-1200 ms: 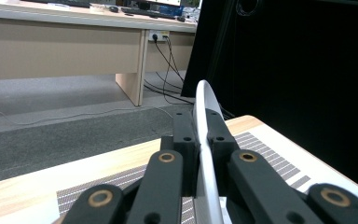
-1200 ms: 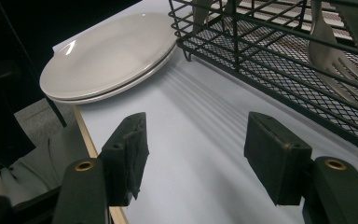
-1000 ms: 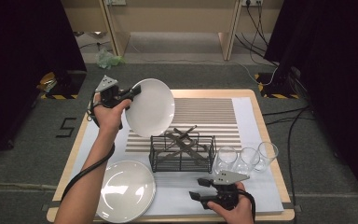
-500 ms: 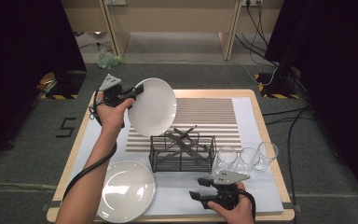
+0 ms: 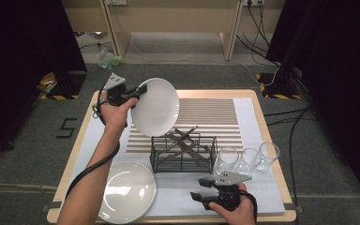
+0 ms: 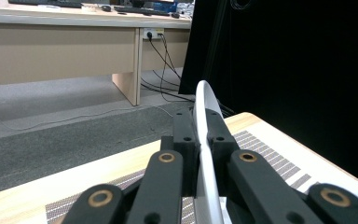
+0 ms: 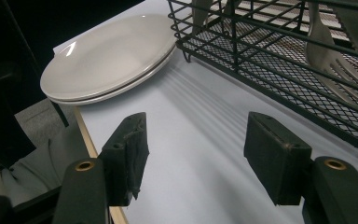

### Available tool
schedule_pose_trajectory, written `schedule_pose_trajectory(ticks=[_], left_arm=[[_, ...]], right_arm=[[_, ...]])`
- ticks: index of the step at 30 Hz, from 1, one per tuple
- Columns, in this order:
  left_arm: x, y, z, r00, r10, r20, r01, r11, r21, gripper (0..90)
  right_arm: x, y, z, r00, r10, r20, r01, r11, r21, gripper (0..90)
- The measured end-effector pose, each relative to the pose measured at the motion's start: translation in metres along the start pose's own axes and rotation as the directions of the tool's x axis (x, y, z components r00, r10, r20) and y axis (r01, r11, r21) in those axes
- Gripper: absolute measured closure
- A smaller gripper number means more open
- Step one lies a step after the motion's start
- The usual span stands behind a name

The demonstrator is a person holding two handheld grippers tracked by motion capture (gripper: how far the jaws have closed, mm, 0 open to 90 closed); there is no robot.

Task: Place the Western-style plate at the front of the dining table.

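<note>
Light falls evenly from overhead in the high view, bright on the table [image 5: 262, 117] and grey floor, while both sides drop into near-black curtain. The lifted plate [image 5: 155, 107] at the left gripper [image 5: 136, 93] is almost blown out, with soft glare on the stacked plates [image 5: 127, 191] below it. In the left gripper view the jaws nearest the lens are blurred. The right gripper [image 7: 196, 154] casts faint, soft shadows ahead of it; the rack [image 7: 279, 42] beyond streaks striped shadows.

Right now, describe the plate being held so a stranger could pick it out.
On the table, left of and behind the black wire rack, the left tongs grip a white plate by its rim. It hangs tilted in the air, while the other plates lie stacked flat.
</note>
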State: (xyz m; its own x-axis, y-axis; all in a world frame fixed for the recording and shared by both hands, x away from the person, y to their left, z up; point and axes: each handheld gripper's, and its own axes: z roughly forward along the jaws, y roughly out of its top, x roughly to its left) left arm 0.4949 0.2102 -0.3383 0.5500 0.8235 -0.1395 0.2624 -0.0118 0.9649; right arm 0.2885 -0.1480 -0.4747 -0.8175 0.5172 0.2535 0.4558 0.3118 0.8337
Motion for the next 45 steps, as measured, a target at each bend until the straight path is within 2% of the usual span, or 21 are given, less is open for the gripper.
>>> schedule_pose_trajectory(ticks=[45], left_arm=[[-0.016, 0.007, 0.019, 0.9990, 0.028, 0.035, -0.028, 0.9996, 0.004, 85.5]], right_arm=[[0.000, 0.000, 0.000, 1.0000, -0.001, -0.003, 0.001, 1.000, 0.003, 39.8]])
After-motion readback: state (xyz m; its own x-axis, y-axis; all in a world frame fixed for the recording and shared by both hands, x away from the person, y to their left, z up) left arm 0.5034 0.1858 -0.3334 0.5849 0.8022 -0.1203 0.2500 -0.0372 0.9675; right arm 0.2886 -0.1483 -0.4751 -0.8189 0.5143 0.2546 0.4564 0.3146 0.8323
